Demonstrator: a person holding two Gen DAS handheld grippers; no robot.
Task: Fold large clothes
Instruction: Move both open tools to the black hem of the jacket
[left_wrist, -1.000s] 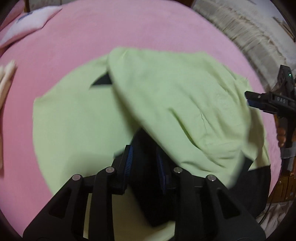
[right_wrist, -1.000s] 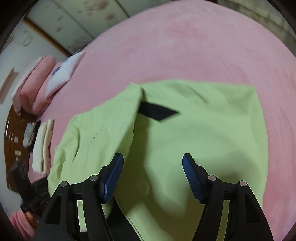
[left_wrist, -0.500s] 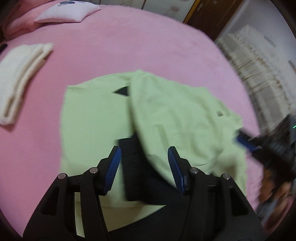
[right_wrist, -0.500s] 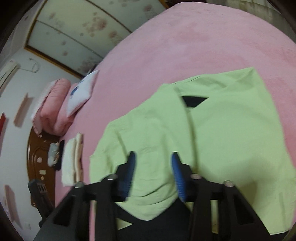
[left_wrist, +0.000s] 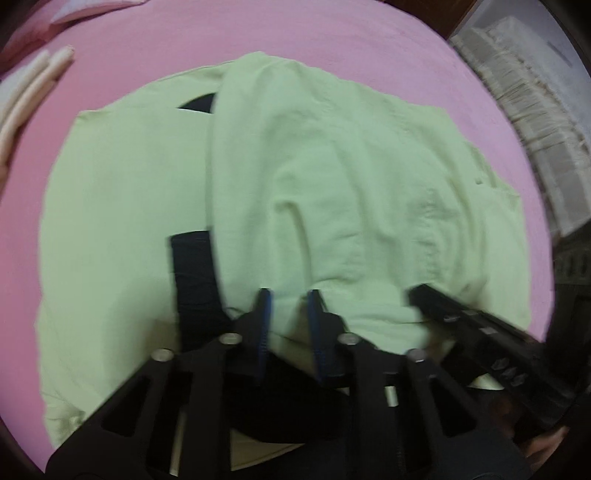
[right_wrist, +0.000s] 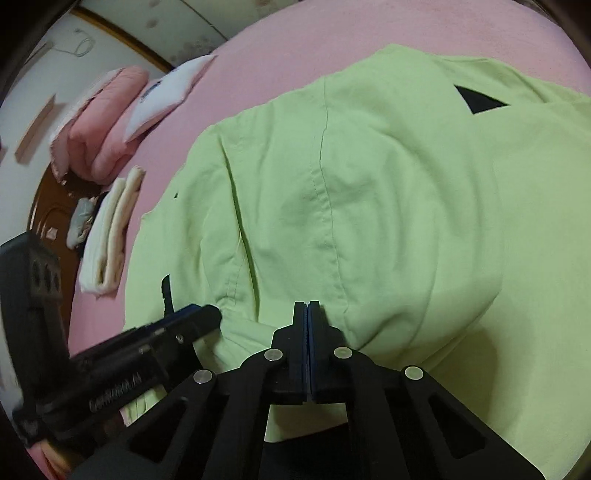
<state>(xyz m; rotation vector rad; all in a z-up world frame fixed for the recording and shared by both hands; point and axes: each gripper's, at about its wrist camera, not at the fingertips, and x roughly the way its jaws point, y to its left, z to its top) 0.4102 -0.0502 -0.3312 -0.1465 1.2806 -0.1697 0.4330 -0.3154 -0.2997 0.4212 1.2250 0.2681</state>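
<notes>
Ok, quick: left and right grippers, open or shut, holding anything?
Left gripper: partly open, green garment edge between fingers.
Right gripper: shut on the green garment.

A home bedroom: pink bed (right_wrist: 280, 74), pillow (right_wrist: 166, 96), folded quilt (right_wrist: 107, 136)

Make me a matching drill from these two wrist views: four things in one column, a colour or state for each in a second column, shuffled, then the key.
Things
1. garment
2. bed cover
3. right gripper
4. folded towels

Colour or state
A. pink, spread beneath the cloth
B. jaws pressed together at the cloth's near edge
C. light green, one side folded over
D. cream, stacked near the bed's edge

Pairs: 1-C, 2-A, 3-B, 4-D
</notes>
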